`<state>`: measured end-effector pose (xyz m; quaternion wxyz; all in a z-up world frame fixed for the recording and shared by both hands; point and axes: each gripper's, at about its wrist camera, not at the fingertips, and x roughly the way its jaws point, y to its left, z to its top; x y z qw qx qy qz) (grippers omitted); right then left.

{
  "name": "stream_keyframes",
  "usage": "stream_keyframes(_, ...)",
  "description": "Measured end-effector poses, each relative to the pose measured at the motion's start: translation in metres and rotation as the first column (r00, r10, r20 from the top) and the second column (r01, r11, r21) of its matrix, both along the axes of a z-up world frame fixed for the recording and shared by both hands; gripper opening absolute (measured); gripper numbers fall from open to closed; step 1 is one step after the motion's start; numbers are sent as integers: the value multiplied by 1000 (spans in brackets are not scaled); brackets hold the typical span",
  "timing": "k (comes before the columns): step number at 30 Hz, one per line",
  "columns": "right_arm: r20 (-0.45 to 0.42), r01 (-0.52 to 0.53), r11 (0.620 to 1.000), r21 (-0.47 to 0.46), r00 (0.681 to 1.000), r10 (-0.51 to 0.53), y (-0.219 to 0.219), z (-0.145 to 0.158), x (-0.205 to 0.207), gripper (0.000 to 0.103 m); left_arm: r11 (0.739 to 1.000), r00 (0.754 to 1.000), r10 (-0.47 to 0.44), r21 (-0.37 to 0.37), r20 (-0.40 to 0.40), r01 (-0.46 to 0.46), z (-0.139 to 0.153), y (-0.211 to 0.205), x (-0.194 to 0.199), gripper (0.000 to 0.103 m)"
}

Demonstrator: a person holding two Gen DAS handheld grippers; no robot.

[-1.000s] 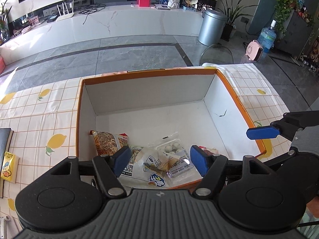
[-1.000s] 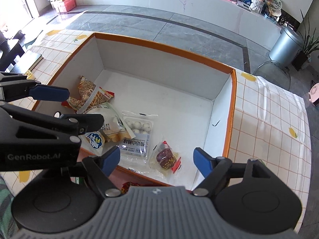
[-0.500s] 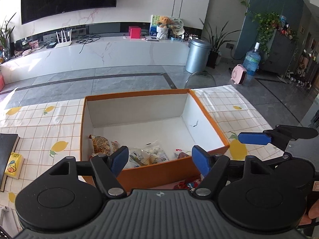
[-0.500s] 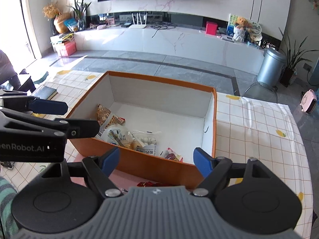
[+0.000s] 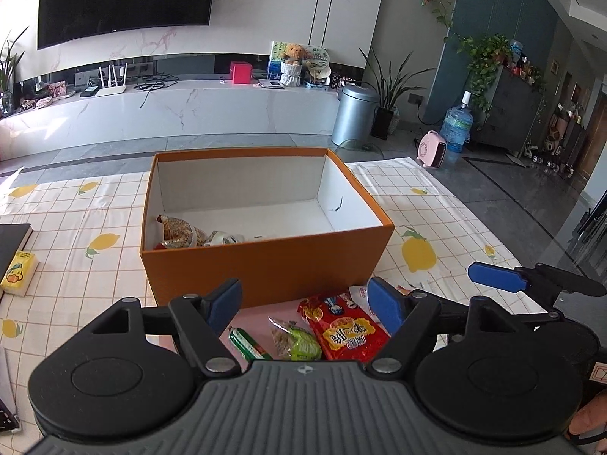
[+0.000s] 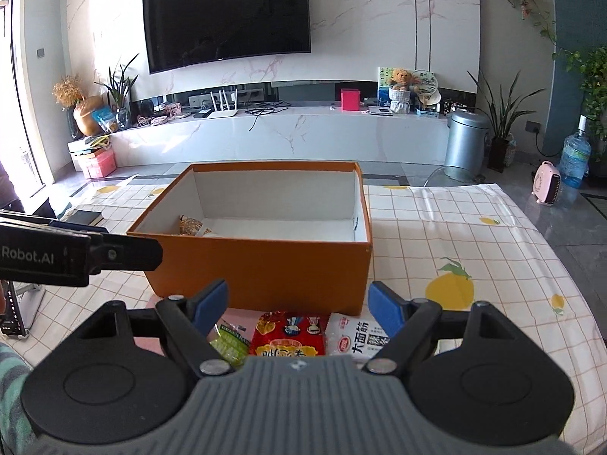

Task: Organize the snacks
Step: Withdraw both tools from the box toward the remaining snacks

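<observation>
Checked lemon-print tablecloth [image 5: 447, 220] under boxy orange cardboard box [image 5: 265, 269], crinkly snack packets [image 5: 341, 326].

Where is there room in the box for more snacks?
The orange box is bare along its right side and back wall. Its near-left corner is crowded with snack bags. Outside, packets such as the red packet crowd the front.

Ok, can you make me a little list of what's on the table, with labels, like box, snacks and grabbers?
box: orange box, open top, on the lemon tablecloth
inside box: a few snack packets at its left end
outside box: red packet, green packet, white packet, in front of it
left gripper: open, empty
right gripper: open, empty
also there: yellow tissue pack
</observation>
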<state>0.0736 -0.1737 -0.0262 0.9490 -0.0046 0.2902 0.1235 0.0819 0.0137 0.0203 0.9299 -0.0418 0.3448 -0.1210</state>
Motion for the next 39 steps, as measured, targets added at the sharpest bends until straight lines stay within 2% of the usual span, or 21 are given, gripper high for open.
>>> stream_keyframes(7,12,50,997,-52,999,-50,-3,-25,-29,78,999,1000,10,-37,-19,-11,-24,-2,-14,88)
stream_keyframes(17,4,35,989,-141,999,-35,2,-63,-43,78,1000,997,-18,-22,-72,17,-59,-11,-26,88)
stream_keyframes(21,-33,36,988,-150,999,-41,2,-70,-36,78,1000,994,-22,-10,-104,21,-72,-12,-27,88)
stream_keyframes(27,-118,62,987,-149,990,-80,-1,-82,-22,77,1000,990,-28,-15,-141,27,-85,-8,-26,82)
stream_keyframes(33,-189,63,995,-75,979,-76,-5,-92,-10,73,999,985,-31,-23,-169,27,-95,-8,-18,80)
stream_keyframes(36,-236,42,997,-62,970,-56,-1,-100,-4,73,997,975,-75,-44,-211,67,-102,-12,-14,76)
stream_keyframes(39,-281,39,995,-94,958,-64,4,-107,2,69,995,966,-101,-36,-239,95,-111,-17,-13,71)
